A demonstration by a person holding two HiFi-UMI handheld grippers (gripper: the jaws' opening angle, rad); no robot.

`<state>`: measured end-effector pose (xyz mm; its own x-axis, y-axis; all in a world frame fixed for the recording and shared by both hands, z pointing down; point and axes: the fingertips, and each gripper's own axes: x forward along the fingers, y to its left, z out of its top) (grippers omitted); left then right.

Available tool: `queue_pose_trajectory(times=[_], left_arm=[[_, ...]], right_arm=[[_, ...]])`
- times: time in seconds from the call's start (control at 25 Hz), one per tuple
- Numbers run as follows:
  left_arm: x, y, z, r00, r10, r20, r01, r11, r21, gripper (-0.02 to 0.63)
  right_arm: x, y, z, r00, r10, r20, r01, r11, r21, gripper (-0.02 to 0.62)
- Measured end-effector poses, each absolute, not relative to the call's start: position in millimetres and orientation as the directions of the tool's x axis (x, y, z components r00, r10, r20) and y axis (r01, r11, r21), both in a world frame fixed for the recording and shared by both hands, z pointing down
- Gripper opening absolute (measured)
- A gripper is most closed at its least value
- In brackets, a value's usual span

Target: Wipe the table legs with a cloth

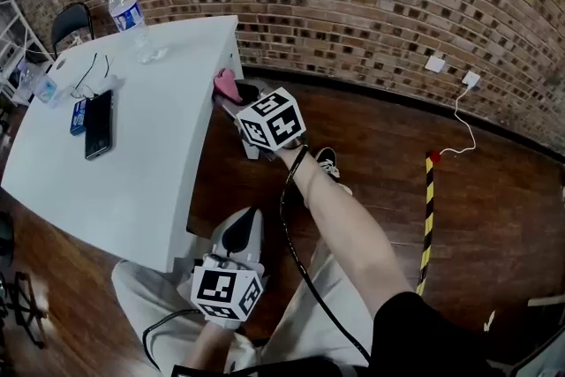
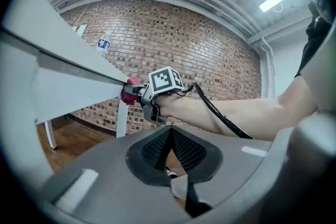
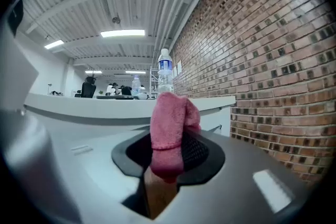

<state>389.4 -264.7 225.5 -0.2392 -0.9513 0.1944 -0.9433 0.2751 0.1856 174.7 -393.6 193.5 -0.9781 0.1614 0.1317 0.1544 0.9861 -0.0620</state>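
White table bears one upright bottle; right gripper clamps one pink cloth, left gripper closed, empty

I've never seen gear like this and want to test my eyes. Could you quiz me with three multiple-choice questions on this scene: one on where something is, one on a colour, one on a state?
1. Where does the clear plastic water bottle with the blue label stand?
A. on the white rectangular table
B. on the wooden floor
C. on the black chair

2. What colour is the soft towelling cloth pinched in the right gripper?
A. blue
B. white
C. pink

3. How do the jaws of the left gripper stand?
A. spread wide
B. together, with nothing between them
C. clamped on the cloth

Answers:
1 A: the head view shows it upright near the table's far edge.
2 C: the right gripper view shows pink fabric between the jaws.
3 B: the left gripper view shows the pads meeting, empty.
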Motion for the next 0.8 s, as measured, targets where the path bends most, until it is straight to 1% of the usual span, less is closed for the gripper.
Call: queue_pose_trajectory(times=[0.2, 0.44, 0.64, 0.72, 0.8], left_arm=[[415, -217, 224, -0.227, -0.952, 0.205, -0.945, 0.266, 0.188, 0.002], [446, -150, 224, -0.199, -0.959, 0.202, -0.953, 0.237, 0.189, 0.002], [468, -91, 207, -0.16, -0.96, 0.23, -0.967, 0.199, 0.157, 0.002], [478, -71, 197, -0.125, -0.958, 0.258, -0.975, 0.167, 0.147, 0.002], [485, -57, 192, -0.069, -0.956, 0.285, -0.983, 0.113, 0.144, 0.002]], right_arm=[[217, -333, 190, -0.973, 0.191, 0.129, 0.19, 0.981, -0.024, 0.106], [275, -254, 189, -0.969, 0.199, 0.145, 0.208, 0.977, 0.049, 0.106], [325, -188, 182, -0.959, 0.217, 0.181, 0.235, 0.968, 0.084, 0.106], [346, -169, 177, -0.956, 0.203, 0.212, 0.228, 0.968, 0.1, 0.106], [362, -160, 177, -0.956, 0.152, 0.252, 0.184, 0.977, 0.108, 0.106]])
